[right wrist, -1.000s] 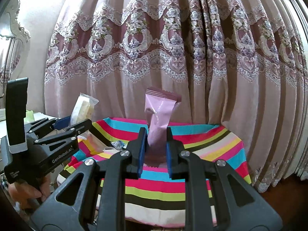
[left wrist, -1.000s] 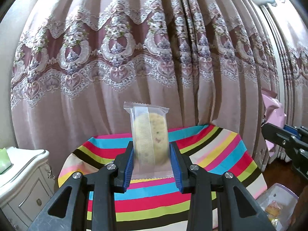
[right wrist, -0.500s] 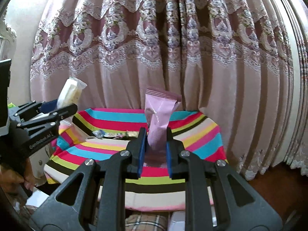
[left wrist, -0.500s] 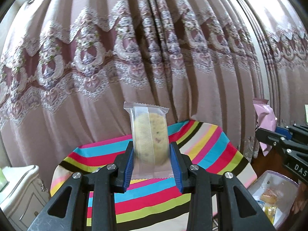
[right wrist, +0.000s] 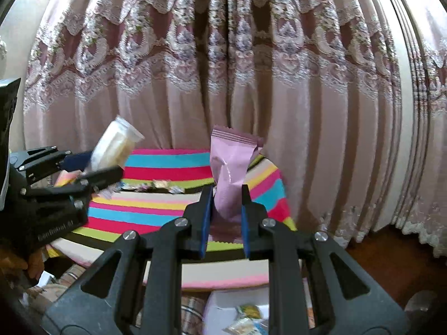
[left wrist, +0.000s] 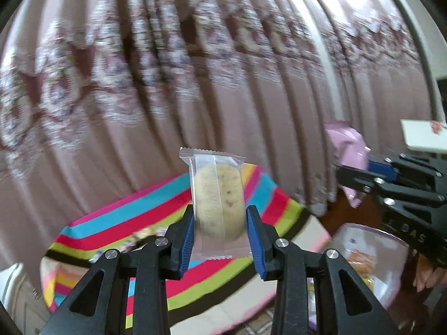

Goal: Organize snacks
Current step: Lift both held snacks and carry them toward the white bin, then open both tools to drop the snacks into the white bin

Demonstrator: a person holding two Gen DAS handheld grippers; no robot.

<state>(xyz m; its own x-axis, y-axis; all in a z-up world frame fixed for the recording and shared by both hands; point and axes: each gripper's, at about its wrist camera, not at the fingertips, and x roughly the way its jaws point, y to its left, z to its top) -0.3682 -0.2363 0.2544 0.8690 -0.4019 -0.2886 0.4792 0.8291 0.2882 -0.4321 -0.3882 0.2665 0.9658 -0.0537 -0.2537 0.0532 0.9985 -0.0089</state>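
My left gripper (left wrist: 220,238) is shut on a clear-wrapped cookie packet (left wrist: 216,198) and holds it upright in the air above the striped table (left wrist: 134,217). My right gripper (right wrist: 224,223) is shut on a pink snack packet (right wrist: 230,173), also upright and raised. The right gripper (left wrist: 360,180) with the pink packet (left wrist: 349,150) shows at the right of the left wrist view. The left gripper (right wrist: 92,171) with the cookie packet (right wrist: 114,145) shows at the left of the right wrist view. Several small wrapped snacks (right wrist: 156,185) lie on the table.
A clear container with snacks (left wrist: 368,262) sits low at the right, below the table edge. A white box with snack packets (right wrist: 240,312) lies below my right gripper. Patterned curtains (right wrist: 223,69) hang behind the table. Wooden floor (right wrist: 391,256) shows at the right.
Both grippers have swung to the right with their packets still held. The table has slid left in both views, and the snack container has come nearer in the left wrist view.
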